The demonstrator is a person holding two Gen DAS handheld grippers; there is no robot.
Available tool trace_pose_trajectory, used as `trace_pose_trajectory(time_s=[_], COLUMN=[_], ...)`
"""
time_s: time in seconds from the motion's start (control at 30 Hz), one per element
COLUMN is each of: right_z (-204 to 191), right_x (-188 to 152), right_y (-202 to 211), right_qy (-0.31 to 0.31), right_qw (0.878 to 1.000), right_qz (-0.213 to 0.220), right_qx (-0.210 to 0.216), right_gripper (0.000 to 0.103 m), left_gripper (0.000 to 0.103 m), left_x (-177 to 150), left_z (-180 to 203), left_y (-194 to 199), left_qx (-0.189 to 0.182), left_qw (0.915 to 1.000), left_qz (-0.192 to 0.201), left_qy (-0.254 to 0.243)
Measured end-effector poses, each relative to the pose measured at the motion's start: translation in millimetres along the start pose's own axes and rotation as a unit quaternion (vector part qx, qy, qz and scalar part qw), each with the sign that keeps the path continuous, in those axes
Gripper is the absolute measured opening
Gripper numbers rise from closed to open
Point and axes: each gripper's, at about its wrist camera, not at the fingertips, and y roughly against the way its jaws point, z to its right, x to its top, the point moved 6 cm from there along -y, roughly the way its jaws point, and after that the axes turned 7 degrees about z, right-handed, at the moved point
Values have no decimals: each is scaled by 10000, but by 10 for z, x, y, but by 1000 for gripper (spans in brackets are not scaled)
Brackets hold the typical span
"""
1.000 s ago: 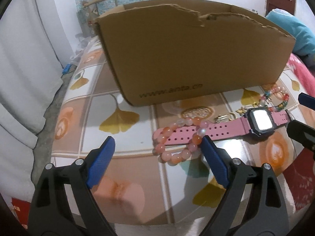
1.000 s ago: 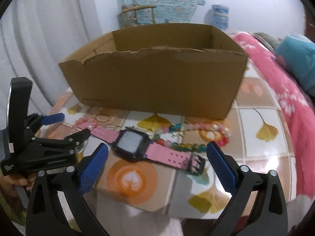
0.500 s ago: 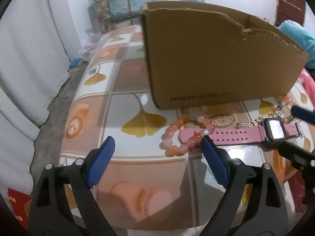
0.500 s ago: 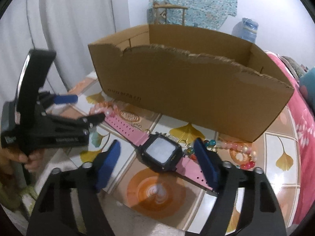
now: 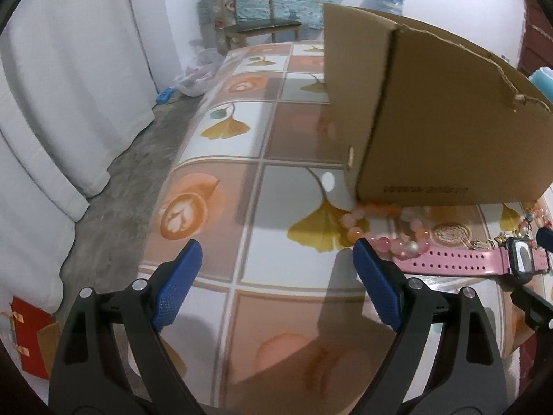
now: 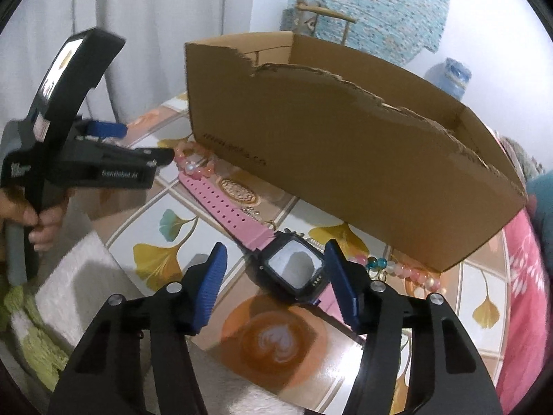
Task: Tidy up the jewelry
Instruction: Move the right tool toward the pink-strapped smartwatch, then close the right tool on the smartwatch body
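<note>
A pink-strapped watch (image 6: 293,271) lies flat on the patterned table (image 6: 162,238), its dark square face between my right gripper's (image 6: 276,276) open blue fingers. It also shows in the left wrist view (image 5: 459,261). A peach bead bracelet (image 5: 380,223) lies at the strap's far end, also visible in the right wrist view (image 6: 195,164). A gold chain (image 6: 255,212) and a multicolour bead bracelet (image 6: 404,271) lie against the open cardboard box (image 6: 345,159). My left gripper (image 5: 276,282) is open and empty, left of the peach bracelet.
The cardboard box (image 5: 432,121) stands behind the jewelry. The table's left edge drops to a grey floor (image 5: 110,186) with white curtains. A pink floral cloth (image 6: 525,294) lies at the right. A white towel (image 6: 76,276) lies at the near left edge.
My right gripper has moved in over the watch and narrowed, its fingers now on either side of the face. My left gripper has swung left, away from the bracelet.
</note>
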Motion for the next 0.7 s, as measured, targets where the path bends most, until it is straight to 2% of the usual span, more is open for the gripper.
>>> trace_pose_trajectory(time_s=[0.3, 0.47, 0.7], right_z=[58, 33, -112], right_x=[15, -42, -77], right_y=[-57, -76, 13], right_qy=[169, 332, 499], right_qw=[9997, 9992, 9979], right_qz=[-78, -212, -286], right_qx=[-157, -17, 282], right_gripper=[54, 48, 48], left_gripper=[85, 85, 85], left_x=[-14, 10, 14], left_z=[-2, 54, 236], left_y=[182, 269, 343], left_qx=[-195, -415, -845], left_qw=[9996, 9987, 9957], left_qz=[201, 310, 379], left_qy=[-20, -14, -34])
